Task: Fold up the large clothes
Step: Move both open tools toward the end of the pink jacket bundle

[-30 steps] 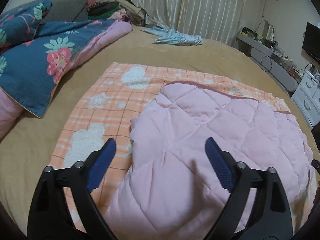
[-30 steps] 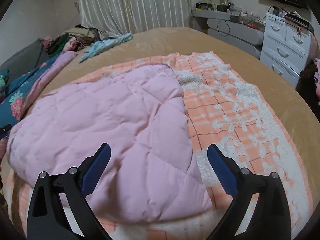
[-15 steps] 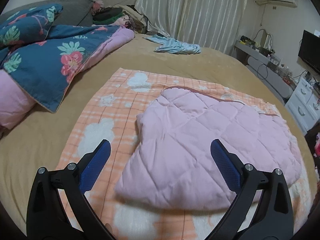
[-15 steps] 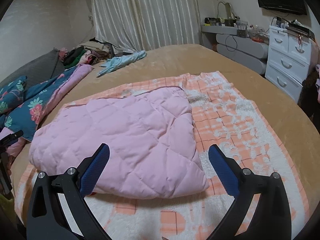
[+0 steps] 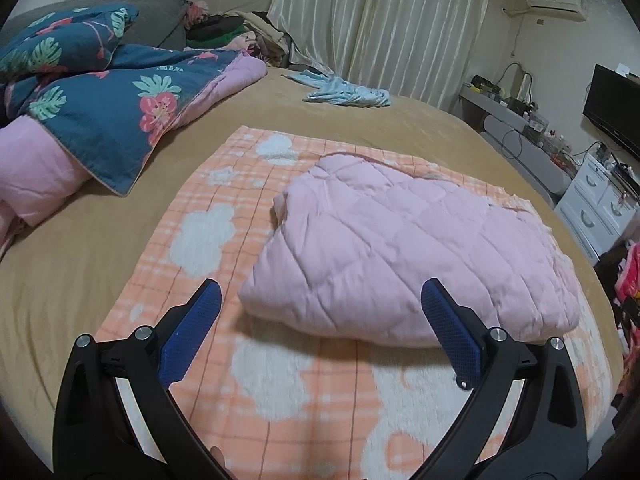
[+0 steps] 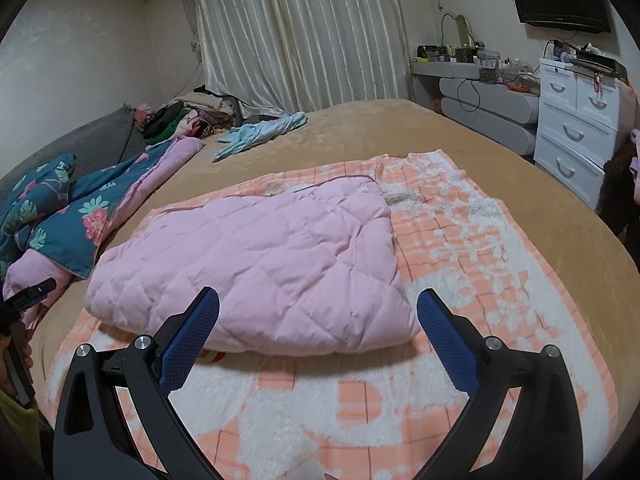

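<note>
the pink garment (image 5: 404,248) is quilted cloth, matt and puffy, stitched in diamonds. under it, the orange checked blanket (image 5: 224,200) looks fleecy and nubbly, its white patches rougher. the tan bed cover (image 6: 400,128) is soft, short-piled cloth. at the bed's left edge the floral quilt (image 5: 100,120) is smooth printed cloth. the curtains (image 6: 300,32) have a faint sheen. both grippers' fingers (image 5: 192,328) (image 6: 444,332) carry dimpled blue rubbery pads on matt black plastic arms with shiny metal rivets. the drawer unit (image 6: 576,120) is glossy white.
</note>
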`<state>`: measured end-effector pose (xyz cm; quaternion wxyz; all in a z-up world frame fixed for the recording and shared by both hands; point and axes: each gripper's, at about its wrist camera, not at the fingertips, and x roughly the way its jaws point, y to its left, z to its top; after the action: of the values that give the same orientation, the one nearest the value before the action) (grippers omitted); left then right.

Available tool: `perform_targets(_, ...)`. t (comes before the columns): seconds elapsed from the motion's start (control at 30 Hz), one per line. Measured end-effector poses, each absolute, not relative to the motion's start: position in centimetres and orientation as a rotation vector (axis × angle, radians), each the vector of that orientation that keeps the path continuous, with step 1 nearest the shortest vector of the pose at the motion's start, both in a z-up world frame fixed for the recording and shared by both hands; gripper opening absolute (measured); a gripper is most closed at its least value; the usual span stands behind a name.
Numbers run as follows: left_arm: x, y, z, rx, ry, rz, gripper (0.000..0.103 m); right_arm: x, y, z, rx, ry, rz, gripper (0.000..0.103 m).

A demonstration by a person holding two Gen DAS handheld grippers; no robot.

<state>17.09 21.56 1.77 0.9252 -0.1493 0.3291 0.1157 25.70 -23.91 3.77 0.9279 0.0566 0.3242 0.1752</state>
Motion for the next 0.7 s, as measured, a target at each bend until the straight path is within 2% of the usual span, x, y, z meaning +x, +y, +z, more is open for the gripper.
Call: perform_targets(0.7, 12.1, 16.5, -0.5, -0.257, 0.720, 0.202, 0.094, 19.4, -22.0, 2.4, 0.069, 0.644, 0.394, 0.099)
